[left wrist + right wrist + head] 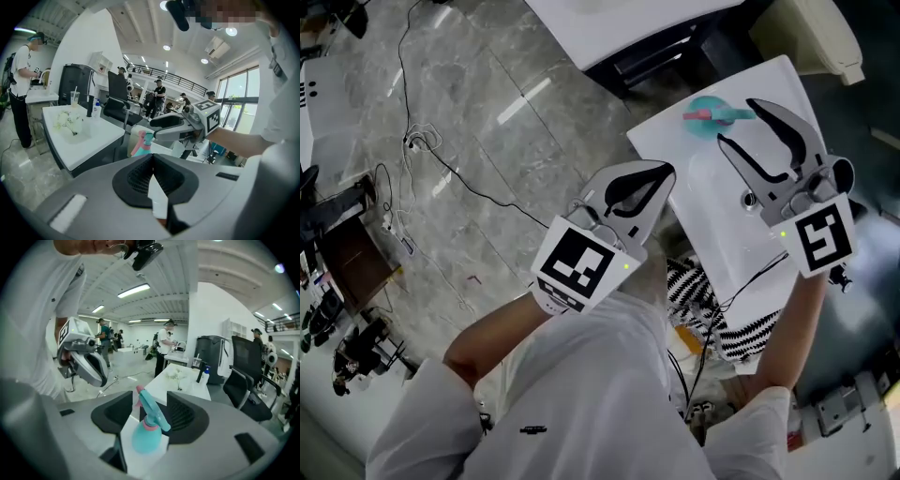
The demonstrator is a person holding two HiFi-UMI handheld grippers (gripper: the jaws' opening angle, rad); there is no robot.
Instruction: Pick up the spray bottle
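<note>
A teal spray bottle [709,116] with a pink trigger stands on the small white table [712,225] at its far end. My right gripper [737,122] is open, with its two jaws on either side of the bottle's head. In the right gripper view the bottle [146,433] stands between the pads [183,416] with a gap on each side, so nothing presses on it. My left gripper [659,174] hangs shut and empty over the table's left edge, short of the bottle. In the left gripper view its jaws meet, and the bottle [142,143] shows beyond them under the right gripper [159,127].
A second white table [89,140] with flowers, a cup and bottles stands further off, with a black office chair [244,377] beside it. Several people stand in the background. Cables [441,161] trail over the marble floor. A striped bag [705,307] lies under the near table.
</note>
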